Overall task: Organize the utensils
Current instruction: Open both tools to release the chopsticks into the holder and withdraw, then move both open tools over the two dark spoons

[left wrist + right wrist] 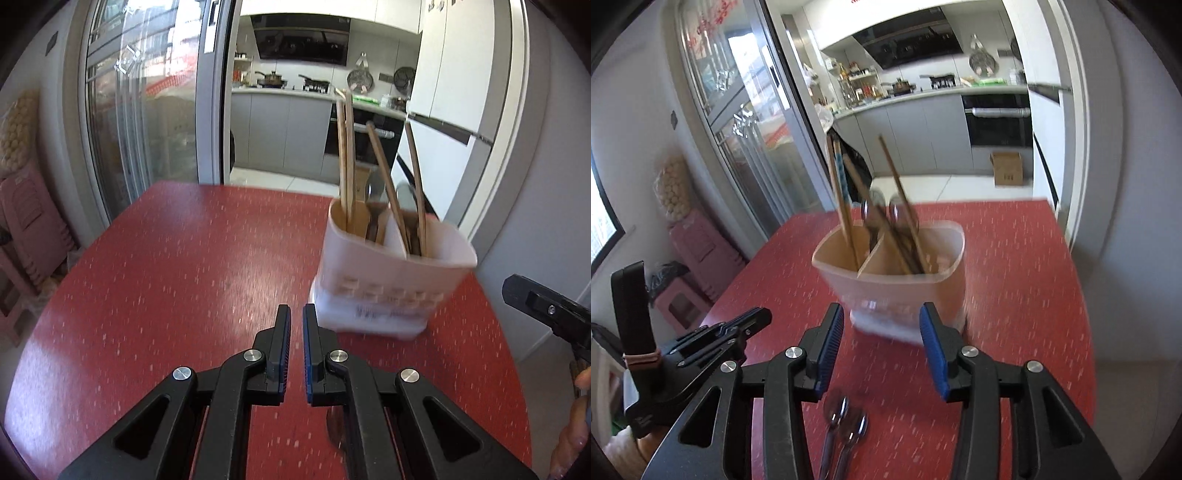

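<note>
- Your left gripper [296, 314] is closed with nothing between its blue pads, only a thin slit showing, and it points down at the bare red speckled desk [166, 266]. It looks free to steady or fetch something.
- Your right gripper [882, 317] stands open and empty, pads well apart. The white plastic divided utensil holder [897, 284] sits just ahead of it, seen through the gap between the fingers, so it appears lined up with the holder rather than gripping anything.
- That holder already carries wooden chopsticks [842, 199] leaning in its left compartment. More sticks and two metal spoon bowls [875, 206] stand in the other part; blur hides exactly which slot each is in.
- Two loose metal spoons [846, 424] lie on the desk beneath and behind your right gripper, side by side, bowls pointing toward the holder. They are likely what remains to be sorted.
- The tall handles lean outward over the rim, so anything lowered in must thread past them.
- The left gripper sits close at the right one's left side, which crowds a reach that way.
</note>
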`<move>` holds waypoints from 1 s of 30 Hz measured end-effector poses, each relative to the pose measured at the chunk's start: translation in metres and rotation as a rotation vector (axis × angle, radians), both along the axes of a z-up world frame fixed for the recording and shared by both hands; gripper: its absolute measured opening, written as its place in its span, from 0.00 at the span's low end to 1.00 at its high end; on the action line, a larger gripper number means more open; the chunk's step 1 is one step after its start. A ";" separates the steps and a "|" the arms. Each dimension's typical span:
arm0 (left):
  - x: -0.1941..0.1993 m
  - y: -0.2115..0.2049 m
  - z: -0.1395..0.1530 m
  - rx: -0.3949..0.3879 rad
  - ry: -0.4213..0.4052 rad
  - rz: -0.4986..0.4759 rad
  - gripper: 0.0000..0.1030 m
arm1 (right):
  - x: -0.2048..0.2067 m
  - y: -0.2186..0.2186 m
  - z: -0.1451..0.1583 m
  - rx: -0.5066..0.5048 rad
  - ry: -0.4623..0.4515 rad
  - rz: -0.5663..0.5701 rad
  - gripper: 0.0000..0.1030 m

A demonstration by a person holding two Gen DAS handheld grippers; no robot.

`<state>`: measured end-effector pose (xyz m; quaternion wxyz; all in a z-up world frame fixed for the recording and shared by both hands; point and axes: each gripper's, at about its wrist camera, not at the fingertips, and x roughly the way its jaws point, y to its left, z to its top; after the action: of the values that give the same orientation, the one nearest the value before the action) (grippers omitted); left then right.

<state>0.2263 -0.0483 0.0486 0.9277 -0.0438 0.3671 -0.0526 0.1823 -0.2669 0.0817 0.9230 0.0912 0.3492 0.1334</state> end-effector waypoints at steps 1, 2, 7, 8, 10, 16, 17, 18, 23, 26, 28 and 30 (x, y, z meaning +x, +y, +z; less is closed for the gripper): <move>-0.003 0.001 -0.003 0.003 0.009 0.000 0.34 | -0.003 0.001 -0.003 -0.003 0.014 0.000 0.45; -0.007 0.002 -0.006 0.005 0.019 0.001 0.34 | -0.007 0.003 -0.007 -0.005 0.026 0.000 0.45; -0.021 0.008 -0.019 0.002 0.060 0.002 0.34 | -0.018 0.008 -0.026 0.003 0.111 0.002 0.50; -0.023 0.009 -0.021 0.001 0.067 0.003 0.34 | -0.019 0.009 -0.030 0.008 0.128 0.002 0.50; -0.028 0.012 -0.026 0.001 0.082 0.008 0.34 | -0.021 0.010 -0.038 0.008 0.160 0.002 0.50; -0.041 0.022 -0.039 0.008 0.124 0.030 1.00 | -0.029 0.013 -0.063 0.010 0.258 -0.008 0.59; -0.046 0.026 -0.040 0.017 0.111 0.058 1.00 | -0.030 0.013 -0.066 0.009 0.274 -0.012 0.65; -0.049 0.028 -0.041 0.022 0.103 0.059 1.00 | -0.031 0.013 -0.071 0.006 0.297 -0.016 0.66; -0.053 0.035 -0.054 0.063 0.139 0.047 1.00 | -0.036 0.018 -0.093 -0.009 0.396 -0.018 0.66; -0.056 0.039 -0.061 0.091 0.155 0.054 1.00 | -0.037 0.026 -0.106 -0.028 0.445 -0.011 0.66; -0.058 0.042 -0.066 0.091 0.168 0.059 1.00 | -0.036 0.032 -0.113 -0.038 0.469 0.002 0.66; -0.060 0.046 -0.069 0.080 0.184 0.067 1.00 | -0.035 0.039 -0.118 -0.059 0.491 0.002 0.66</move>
<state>0.1660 -0.0026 -0.0208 0.8922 -0.0237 0.4509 -0.0027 0.1471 -0.2283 -0.0363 0.8126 0.0936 0.5668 0.0981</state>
